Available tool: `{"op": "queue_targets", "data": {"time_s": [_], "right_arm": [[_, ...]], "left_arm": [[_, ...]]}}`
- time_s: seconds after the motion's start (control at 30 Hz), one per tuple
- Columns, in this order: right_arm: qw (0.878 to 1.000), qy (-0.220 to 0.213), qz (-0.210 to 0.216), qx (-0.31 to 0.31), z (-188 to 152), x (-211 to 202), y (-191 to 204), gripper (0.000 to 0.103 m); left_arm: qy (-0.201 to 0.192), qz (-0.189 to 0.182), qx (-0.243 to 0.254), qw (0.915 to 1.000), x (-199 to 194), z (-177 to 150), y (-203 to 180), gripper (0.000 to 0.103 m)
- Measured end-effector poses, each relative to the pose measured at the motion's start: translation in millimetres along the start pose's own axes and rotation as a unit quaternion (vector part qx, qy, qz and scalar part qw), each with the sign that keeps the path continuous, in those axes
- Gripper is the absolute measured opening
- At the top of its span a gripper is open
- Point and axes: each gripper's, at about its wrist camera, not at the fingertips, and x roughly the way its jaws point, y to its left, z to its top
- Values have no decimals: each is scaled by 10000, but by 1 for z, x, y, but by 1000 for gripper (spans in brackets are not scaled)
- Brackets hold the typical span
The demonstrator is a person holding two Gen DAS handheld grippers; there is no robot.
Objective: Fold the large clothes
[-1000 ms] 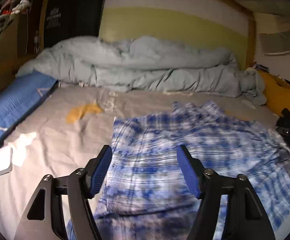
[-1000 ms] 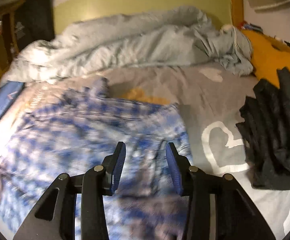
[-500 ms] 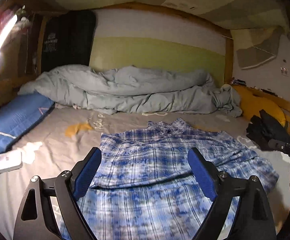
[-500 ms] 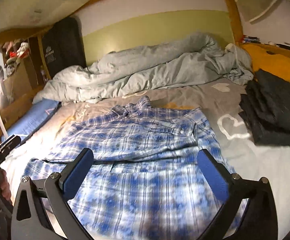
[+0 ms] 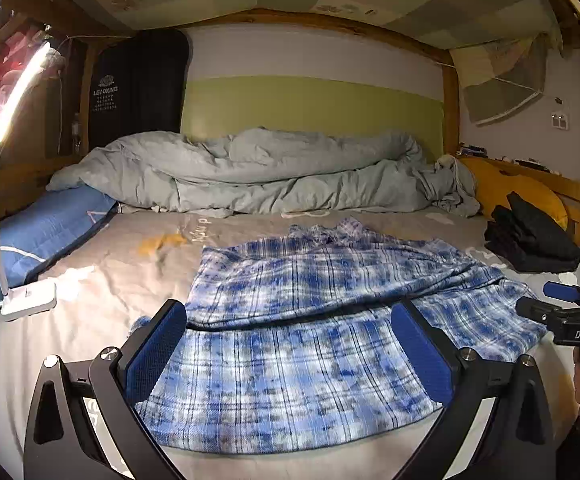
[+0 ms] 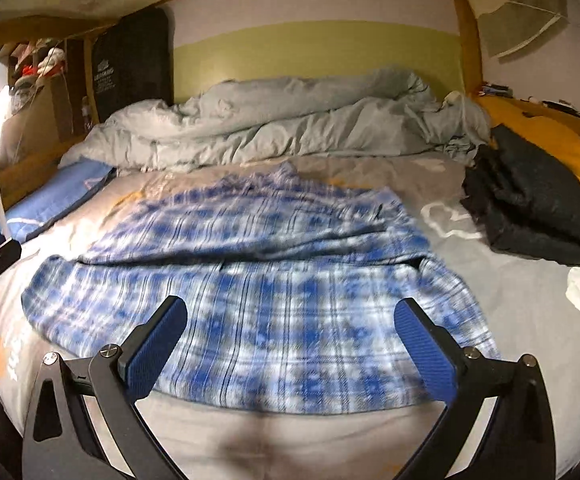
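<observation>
The blue plaid shirt lies flat on the bed, collar toward twelve o'clock by the rumpled grey duvet, hem at six; its long axis runs six to twelve, with a cross crease midway. It looks light, soft and limp, so it should drape and slip; the hem corners or side seams seem the best holds. The left tool is opening wide, nothing between its jaws; the right tool stands wide and empty.

1 plaid shirt, 2 claws, 1 lamp, 1 duvet
</observation>
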Motion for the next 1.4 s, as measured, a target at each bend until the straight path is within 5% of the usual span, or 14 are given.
{"op": "queue_targets", "data": {"time_s": [0.27, 0.4, 0.57, 0.77, 0.87, 0.97, 1.0, 1.03, 1.13, 1.17, 1.23, 1.4], "right_arm": [[9996, 168, -22, -212, -11, 6, 10, 103], [9947, 839, 180, -558, -20, 25, 18, 103], [9756, 1699, 122, -1385, -47, 54, 40, 103], [9711, 1788, -218, -1567, -54, 64, 35, 103], [9718, 1743, -606, -1471, -50, 70, 22, 103], [9727, 1699, -937, -1269, -43, 73, -1, 103], [9720, 1675, -1108, -1218, -41, 75, -9, 99], [9711, 1624, -1298, -1176, -38, 75, -18, 94], [9713, 1498, -1513, -1062, -31, 72, -41, 33], [9716, 1490, -1539, -1004, -30, 71, -47, 14], [9777, 1434, -1317, -784, -26, 65, -59, 6], [9823, 1136, -1105, -998, -18, 26, -54, 1]], "left_arm": [[241, 60, 116, 9996, 9, -14, -2, 103], [729, -112, 449, 9963, 23, -28, -10, 103], [1582, -251, 1094, 9810, 49, -54, -30, 103], [2532, -454, 1430, 9557, 74, -89, -39, 103], [2469, -335, 1288, 9599, 76, -90, -32, 103], [2210, 292, 1251, 9668, 82, -86, -13, 103], [2159, 503, 1194, 9678, 87, -85, -1, 94], [2149, 550, 1077, 9691, 90, -84, 9, 71], [2124, 682, 844, 9711, 95, -82, 31, 20], [2078, 717, 816, 9721, 94, -81, 35, 15], [1997, 618, 646, 9758, 88, -74, 39, 6], [1619, 555, 607, 9834, 36, -51, 36, 5]]}}
